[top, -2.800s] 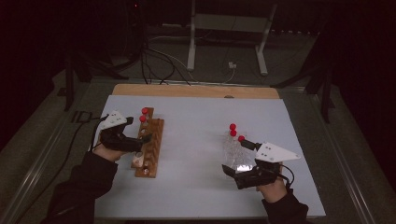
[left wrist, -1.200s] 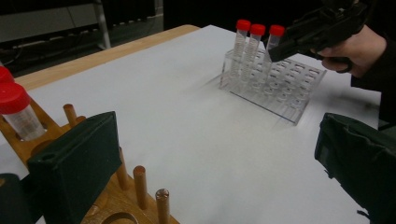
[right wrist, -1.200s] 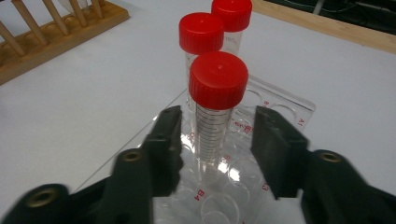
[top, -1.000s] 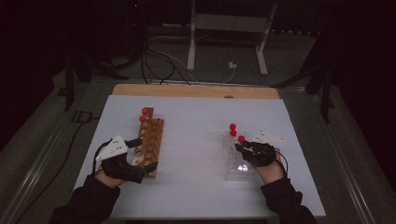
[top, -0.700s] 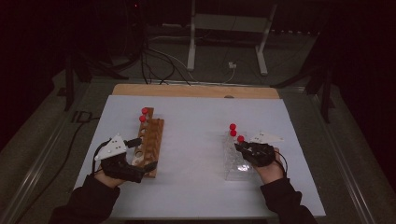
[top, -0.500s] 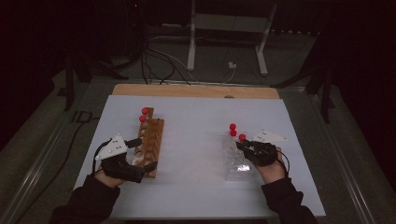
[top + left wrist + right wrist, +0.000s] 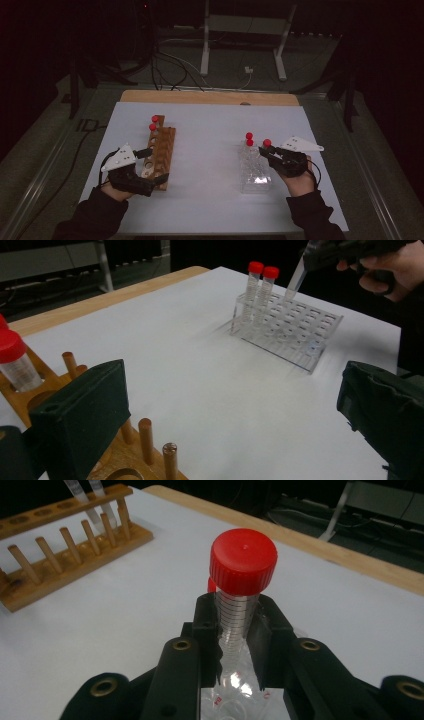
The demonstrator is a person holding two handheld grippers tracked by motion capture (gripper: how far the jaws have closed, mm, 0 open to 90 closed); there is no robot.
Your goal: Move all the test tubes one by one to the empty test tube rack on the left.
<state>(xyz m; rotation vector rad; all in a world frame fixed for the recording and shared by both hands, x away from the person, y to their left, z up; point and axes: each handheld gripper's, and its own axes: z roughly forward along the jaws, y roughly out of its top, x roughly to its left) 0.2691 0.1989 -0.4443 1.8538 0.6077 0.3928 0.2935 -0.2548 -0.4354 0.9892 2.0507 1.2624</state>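
The right hand-held gripper [image 7: 267, 152] now pinches a clear graduated plastic tube with a red screw cap [image 7: 239, 592] just below the cap, and compared with a second ago the tube stands higher: its tip has risen almost clear of the transparent acrylic tube rack [image 7: 255, 172], which sits right of centre in the high view. In the left gripper view the tube [image 7: 296, 280] hangs tilted from that gripper in the upper right of the frame, its pointed end just above the rack's [image 7: 290, 335] near holes. Two more red-capped tubes [image 7: 248, 139] stay seated at the rack's far end.

The left hand-held gripper [image 7: 150, 167] has not shifted; its jaws stand spread around the near end of the wooden peg-and-hole rack [image 7: 161, 150] at the lower left of the high view, and whether its pads touch the wood cannot be told. Two red-capped tubes [image 7: 153, 123] stand at that rack's far end.

By the look of it, the lift out of the clear rack is nearly complete, and the tube seems bound across the white worktop [image 7: 210, 130] for a free hole in the wooden rack, which the left side seems ready to steady.
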